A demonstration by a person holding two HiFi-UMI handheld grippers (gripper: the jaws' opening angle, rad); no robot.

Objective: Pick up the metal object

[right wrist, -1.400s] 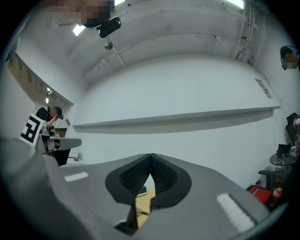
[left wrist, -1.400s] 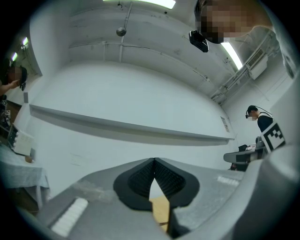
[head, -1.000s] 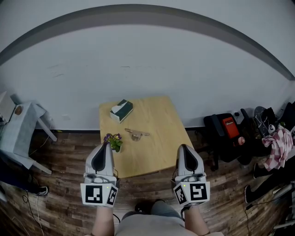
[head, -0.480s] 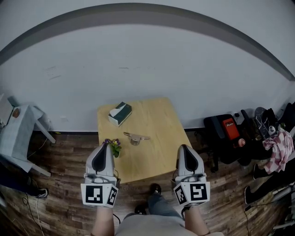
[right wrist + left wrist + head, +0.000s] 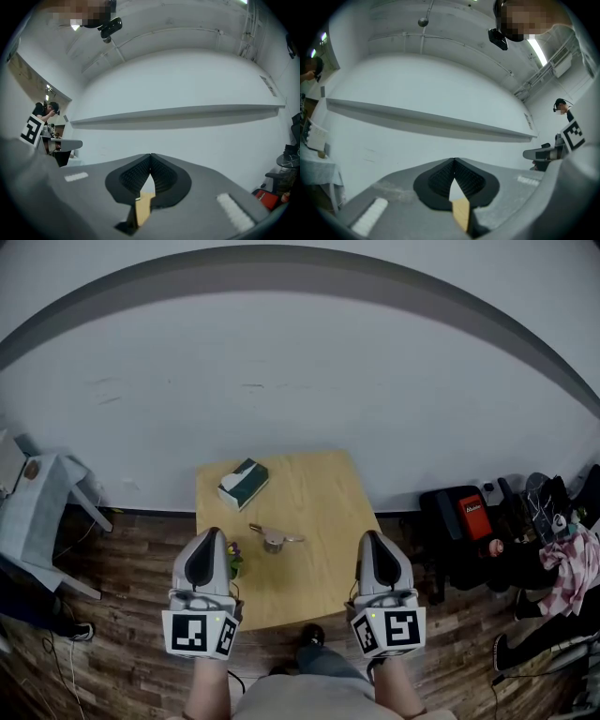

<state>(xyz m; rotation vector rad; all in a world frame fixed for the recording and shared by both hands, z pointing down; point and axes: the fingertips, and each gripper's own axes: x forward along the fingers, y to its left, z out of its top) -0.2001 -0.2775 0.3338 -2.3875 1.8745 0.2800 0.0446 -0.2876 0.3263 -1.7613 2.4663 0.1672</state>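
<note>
1. I am still on the approach; nothing is picked up yet. The metal object lies near the middle of the bench, with a green box farther back and a small plant at the near left.
2. The left gripper and right gripper hover at the bench's near side, well apart from the object. Each has its jaws pressed together at the tips, with nothing between them.
3. Next, I judge, one gripper must spread its jaws, tip down and reach forward over the object. The right looks to have the clearer path, since the plant sits just beside the left.

A shiny metal object is lying on the smooth wooden tabletop. My left claw is showing matt, ribbed pads.
</note>
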